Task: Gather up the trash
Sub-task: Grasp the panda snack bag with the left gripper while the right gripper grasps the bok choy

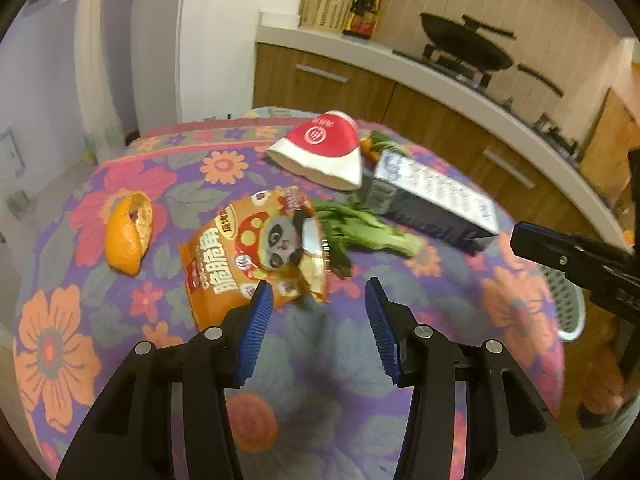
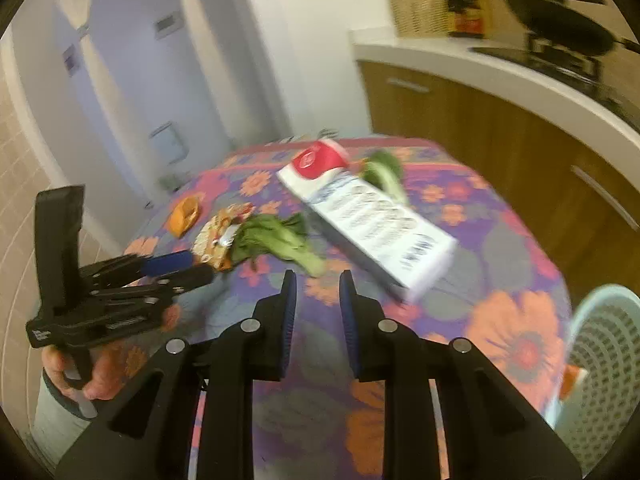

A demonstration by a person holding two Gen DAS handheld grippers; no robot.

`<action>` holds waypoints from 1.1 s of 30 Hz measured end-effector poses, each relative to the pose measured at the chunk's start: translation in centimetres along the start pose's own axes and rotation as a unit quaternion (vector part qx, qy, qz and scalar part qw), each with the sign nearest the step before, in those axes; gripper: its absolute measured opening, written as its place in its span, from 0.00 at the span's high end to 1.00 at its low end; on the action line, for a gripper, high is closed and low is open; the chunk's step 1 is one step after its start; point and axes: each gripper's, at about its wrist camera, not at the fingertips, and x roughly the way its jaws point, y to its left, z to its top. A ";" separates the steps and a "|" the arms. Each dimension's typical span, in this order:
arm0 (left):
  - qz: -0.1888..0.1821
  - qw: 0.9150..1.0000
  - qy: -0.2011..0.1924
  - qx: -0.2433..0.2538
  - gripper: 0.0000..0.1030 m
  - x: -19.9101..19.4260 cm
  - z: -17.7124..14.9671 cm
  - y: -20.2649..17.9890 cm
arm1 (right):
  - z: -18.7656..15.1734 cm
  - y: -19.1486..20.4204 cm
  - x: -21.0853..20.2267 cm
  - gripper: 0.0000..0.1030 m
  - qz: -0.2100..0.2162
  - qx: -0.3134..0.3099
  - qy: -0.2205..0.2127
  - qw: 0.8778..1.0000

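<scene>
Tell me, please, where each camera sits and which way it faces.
Left wrist: on the left gripper, looking down at the snack bag; its open fingers and the right gripper's tip show.
Right wrist: on the right gripper, facing the long carton; its fingers, slightly apart, and a hand show.
Shared: paper cup, orange peel, greens.

Both wrist views look steeply down, close over the floral tablecloth (image 1: 132,184), toward the counter (image 1: 360,46); both share the tablecloth's litter.
</scene>
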 end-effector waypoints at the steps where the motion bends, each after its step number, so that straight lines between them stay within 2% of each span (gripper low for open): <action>1: 0.005 1.000 0.002 0.002 0.56 0.5 0.0 0.0 | 0.1 0.3 0.6 0.81 0.001 -0.005 0.006 1.000; 6: 0.037 0.999 0.001 0.010 0.57 1.9 0.3 -0.1 | 1.0 1.7 3.6 0.80 0.014 -0.036 0.036 0.999; 8: 0.040 0.999 -0.003 0.009 0.58 2.1 0.3 0.0 | 1.4 2.0 4.7 0.66 0.011 -0.041 0.040 0.998; 9: 0.038 0.999 -0.004 0.007 0.62 2.3 0.3 0.1 | 1.5 2.0 5.0 0.51 0.006 -0.044 0.037 0.998; 10: 0.040 0.999 -0.003 0.006 0.66 2.4 0.2 0.1 | 1.6 2.0 5.3 0.49 0.001 -0.047 0.033 0.998; 14: 0.028 0.999 -0.015 -0.006 0.71 2.1 0.0 0.8 | 1.6 2.4 7.0 0.49 0.000 -0.064 0.039 0.997; 17: 0.023 0.999 -0.025 -0.013 0.84 1.7 -0.2 1.2 | 1.4 2.8 8.3 0.49 -0.012 -0.079 0.048 0.996; 25: -0.002 0.999 -0.042 -0.030 0.87 1.0 -0.4 1.8 | 1.8 3.7 10.5 0.49 -0.028 -0.096 0.058 0.993; 30: -0.003 0.999 -0.042 -0.034 0.87 1.1 -0.2 1.8 | 2.1 3.7 11.6 0.49 -0.034 -0.095 0.074 0.992; 31: -0.005 0.999 -0.042 -0.034 0.87 1.1 -0.2 1.8 | 2.1 3.7 11.6 0.55 -0.036 -0.096 0.073 0.992; 33: -0.007 0.998 -0.043 -0.034 0.87 1.1 -0.2 2.0 | 2.0 3.8 11.6 0.61 -0.045 -0.100 0.072 0.991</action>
